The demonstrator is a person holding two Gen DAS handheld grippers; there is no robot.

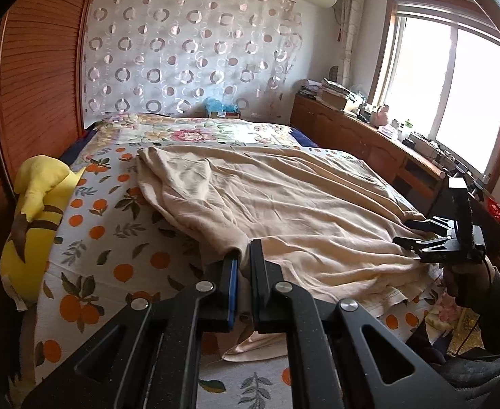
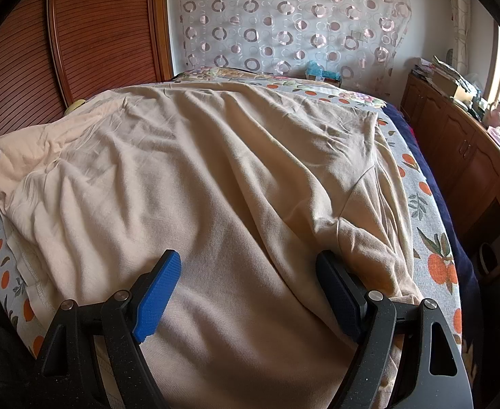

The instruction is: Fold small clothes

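Observation:
A beige garment [image 1: 284,204] lies spread and wrinkled across the bed. In the left wrist view my left gripper [image 1: 244,259] is shut on a fold of its left edge, and the cloth rises from the sheet into the pads. My right gripper [image 1: 417,235] stands open at the garment's right side, held by a hand in a grey sleeve. In the right wrist view the right gripper [image 2: 248,259] hovers open low over the beige garment [image 2: 236,156], with only flat cloth under its blue pads. The garment's left corner is raised at the frame's left edge.
The bed sheet [image 1: 106,238] has an orange-fruit print. A yellow plush toy [image 1: 35,211] lies at the bed's left edge against a wooden slatted panel [image 1: 35,85]. A wooden cabinet [image 1: 362,136] with clutter runs along the right under the window. A blue bag [image 1: 221,105] sits at the far end.

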